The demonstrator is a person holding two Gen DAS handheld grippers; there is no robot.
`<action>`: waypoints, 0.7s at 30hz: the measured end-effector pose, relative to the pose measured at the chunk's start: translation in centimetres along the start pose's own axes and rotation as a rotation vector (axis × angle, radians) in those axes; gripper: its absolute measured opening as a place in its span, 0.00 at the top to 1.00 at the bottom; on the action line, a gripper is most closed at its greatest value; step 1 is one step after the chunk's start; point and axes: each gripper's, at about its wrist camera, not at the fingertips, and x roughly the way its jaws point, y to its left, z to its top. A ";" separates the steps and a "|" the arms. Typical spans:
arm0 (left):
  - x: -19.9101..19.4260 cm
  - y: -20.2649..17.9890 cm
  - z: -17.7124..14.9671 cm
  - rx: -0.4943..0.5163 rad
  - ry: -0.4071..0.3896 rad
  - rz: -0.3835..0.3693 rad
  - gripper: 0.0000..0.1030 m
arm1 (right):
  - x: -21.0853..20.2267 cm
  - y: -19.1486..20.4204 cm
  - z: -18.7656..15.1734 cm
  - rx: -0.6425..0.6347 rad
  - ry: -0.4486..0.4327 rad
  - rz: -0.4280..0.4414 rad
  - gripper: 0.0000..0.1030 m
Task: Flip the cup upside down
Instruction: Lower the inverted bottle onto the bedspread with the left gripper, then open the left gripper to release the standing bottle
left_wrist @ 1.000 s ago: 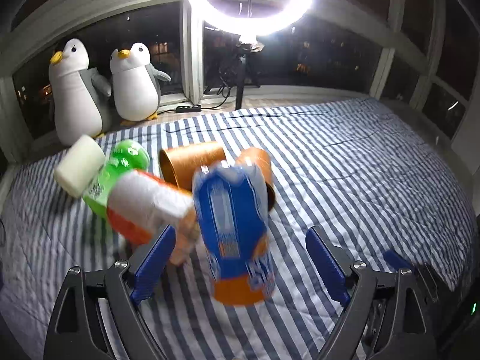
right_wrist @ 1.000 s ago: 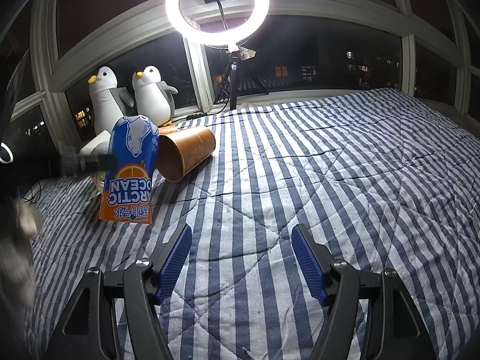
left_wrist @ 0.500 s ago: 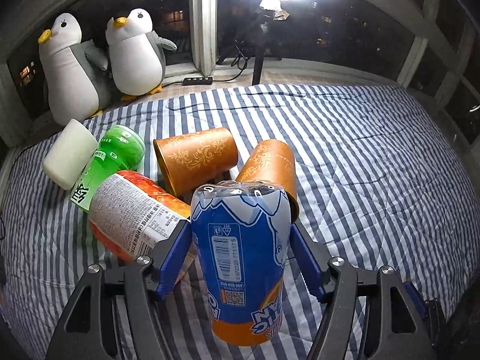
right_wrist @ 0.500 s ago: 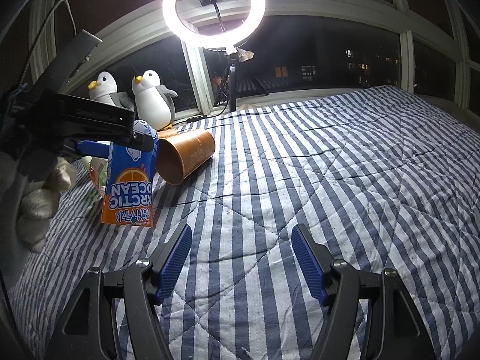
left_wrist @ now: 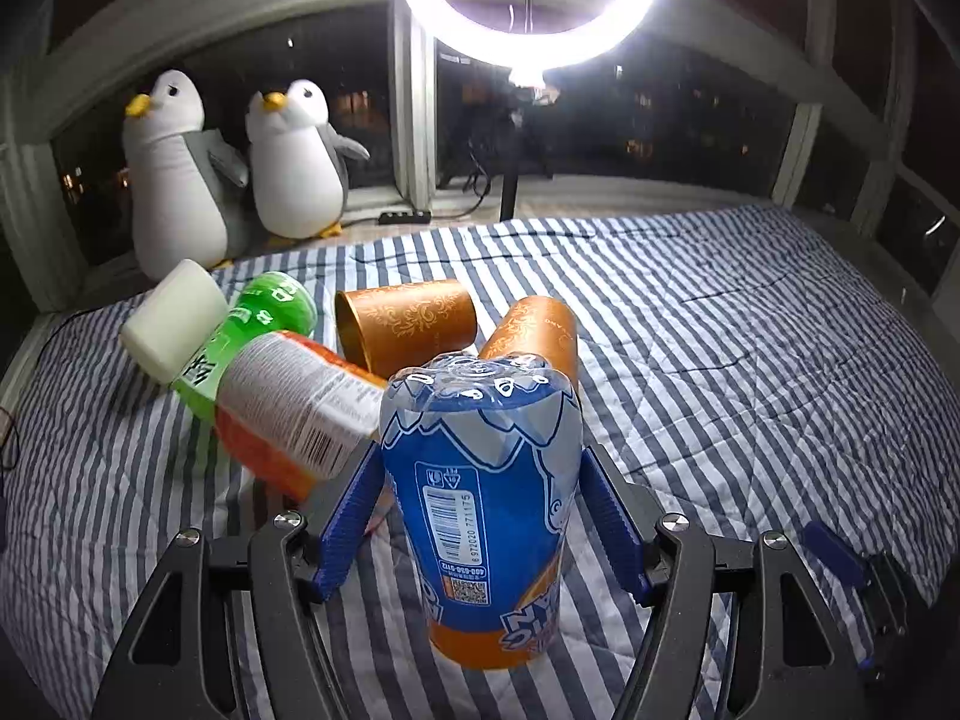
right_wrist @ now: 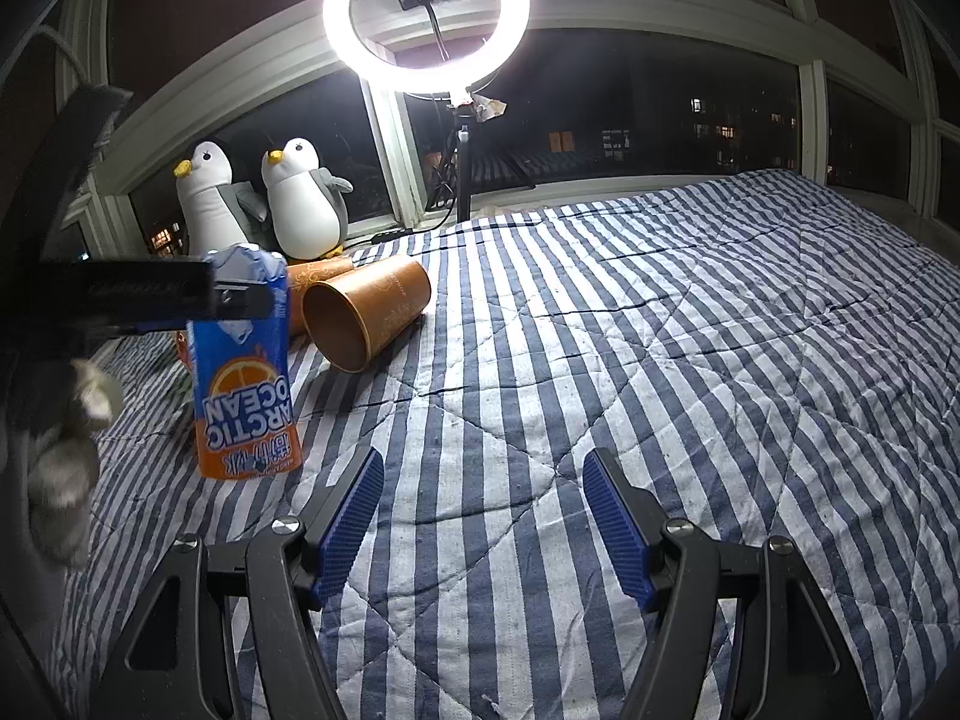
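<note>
A blue and orange "Arctic Ocean" cup (left_wrist: 480, 480) stands on the striped quilt (left_wrist: 720, 360) with its print inverted and its wrapped end up. My left gripper (left_wrist: 480, 456) is shut on it, one blue pad (left_wrist: 354, 498) pressed against each side. In the right wrist view the same cup (right_wrist: 246, 384) stands at the left, with a left finger (right_wrist: 234, 300) across its upper part. My right gripper (right_wrist: 483, 456) hangs open over bare quilt to the right of the cup, holding nothing.
Two gold-orange cups (left_wrist: 408, 324) (left_wrist: 534, 330) lie on their sides behind the blue cup. An orange-and-white cup (left_wrist: 288, 402), a green cup (left_wrist: 264, 312) and a white cup (left_wrist: 174, 324) lie at the left. Two plush penguins (left_wrist: 180, 180) and a ring light (left_wrist: 522, 0) stand by the window.
My left gripper moved in around the blue cup and narrowed from wide open until its pads met the sides. The right gripper barely moved.
</note>
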 end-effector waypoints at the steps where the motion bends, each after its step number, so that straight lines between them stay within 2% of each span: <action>1: -0.5 -0.2 -0.6 0.009 -0.020 0.004 0.31 | 0.0 0.0 0.0 0.000 0.000 0.000 0.37; 10: -2.9 -0.9 -3.5 0.032 -0.087 0.024 0.31 | 0.1 -0.1 0.0 -0.001 0.001 -0.002 0.37; 21: -3.3 -0.4 -4.2 0.025 -0.085 0.009 0.31 | 0.2 -0.1 -0.1 -0.003 0.004 -0.006 0.37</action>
